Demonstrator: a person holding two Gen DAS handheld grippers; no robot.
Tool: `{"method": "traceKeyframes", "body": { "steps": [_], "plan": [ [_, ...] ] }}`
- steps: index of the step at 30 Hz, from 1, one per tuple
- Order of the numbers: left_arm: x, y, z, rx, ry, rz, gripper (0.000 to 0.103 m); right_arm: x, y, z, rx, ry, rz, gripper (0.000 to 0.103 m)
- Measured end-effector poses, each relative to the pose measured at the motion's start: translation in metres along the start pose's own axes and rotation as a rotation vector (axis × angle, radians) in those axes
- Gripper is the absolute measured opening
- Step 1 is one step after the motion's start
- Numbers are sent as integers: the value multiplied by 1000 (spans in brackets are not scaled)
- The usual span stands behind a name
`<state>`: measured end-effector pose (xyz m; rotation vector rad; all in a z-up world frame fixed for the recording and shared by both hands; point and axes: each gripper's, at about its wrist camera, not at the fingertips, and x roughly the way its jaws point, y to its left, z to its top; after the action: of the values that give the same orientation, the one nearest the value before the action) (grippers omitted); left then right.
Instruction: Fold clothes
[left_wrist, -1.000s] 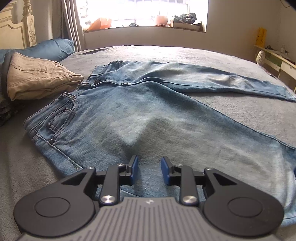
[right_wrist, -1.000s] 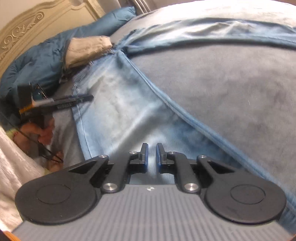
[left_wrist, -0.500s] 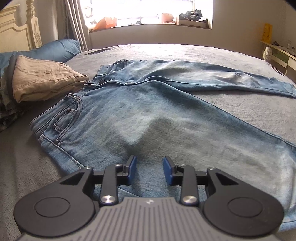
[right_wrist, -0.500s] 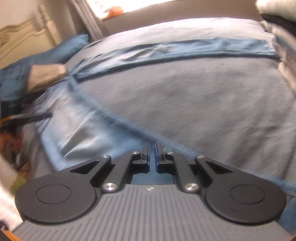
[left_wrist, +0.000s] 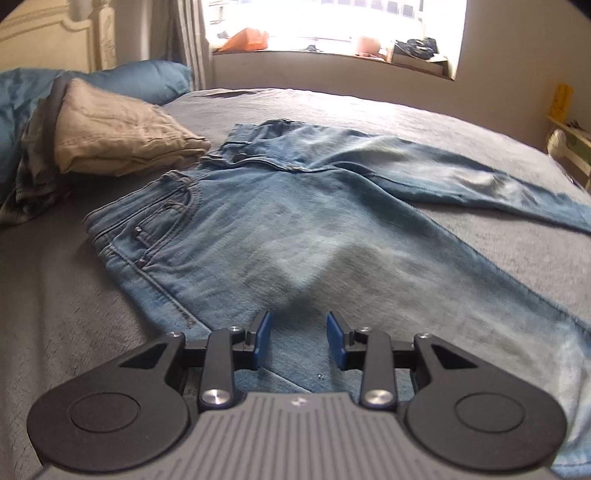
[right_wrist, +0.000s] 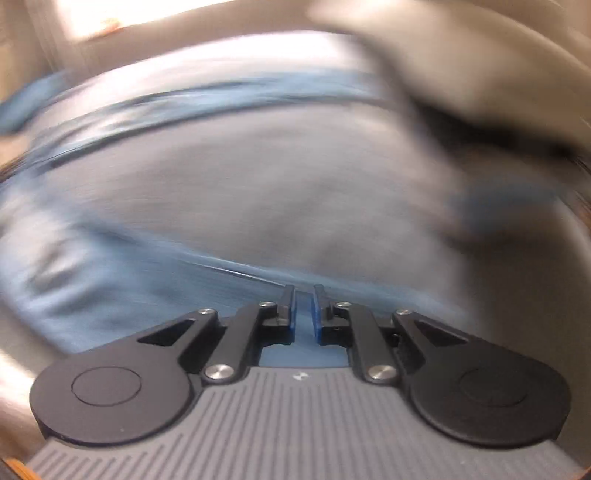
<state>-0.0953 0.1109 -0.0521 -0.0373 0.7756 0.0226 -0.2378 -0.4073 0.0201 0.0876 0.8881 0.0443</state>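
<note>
Jeans lie spread on a bed as two hand-held grippers hover over the denim.

The gray bed carries the blue jeans, laid flat with the waistband to the left and legs fanning right, just ahead of and under the left gripper; a folded tan pair of trousers sits beside the waistband. The left gripper's blue pads stand partly apart, nothing between them. In the blurred right view, the right gripper hangs over a jeans leg, its jaws narrowly parted and opening, gripping nothing.
</note>
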Motion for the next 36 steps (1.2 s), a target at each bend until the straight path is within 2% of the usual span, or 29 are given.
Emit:
{"method": "traceKeyframes", "body": {
  "steps": [1,3,6,9,11,13,16,18,20,22,25,26,30,36],
  "plan": [
    [-2,3,1,-15,-1,7,35,13,28,11,-89,1,106,18],
    [-7,10,2,-42,-5,31,35,40,85,26,-259,30,297,20],
    [-14,23,4,-80,-6,72,35,79,165,40,-504,103,525,22],
    [-20,37,5,-110,-8,115,35,89,220,36,-723,126,626,27],
    [-22,45,5,-124,-4,139,36,89,249,30,-864,119,662,36],
    [-22,53,6,-143,1,159,36,93,270,20,-983,108,668,39],
    [-21,66,9,-175,2,185,38,104,286,5,-1115,88,586,36],
    [-17,77,13,-208,-5,193,41,104,285,0,-1151,70,546,36],
    [-13,92,18,-261,-16,192,46,103,280,1,-1136,66,523,23],
    [-7,108,24,-332,-26,186,49,103,277,3,-1129,60,487,15],
    [4,127,34,-402,-47,192,62,105,275,5,-1101,63,478,6],
    [9,131,37,-413,-47,192,62,106,276,4,-1098,63,479,4],
    [28,142,46,-462,-30,172,62,105,274,10,-1083,53,471,2],
    [45,154,47,-574,-3,171,53,102,267,40,-1013,21,421,2]
  ]
}}
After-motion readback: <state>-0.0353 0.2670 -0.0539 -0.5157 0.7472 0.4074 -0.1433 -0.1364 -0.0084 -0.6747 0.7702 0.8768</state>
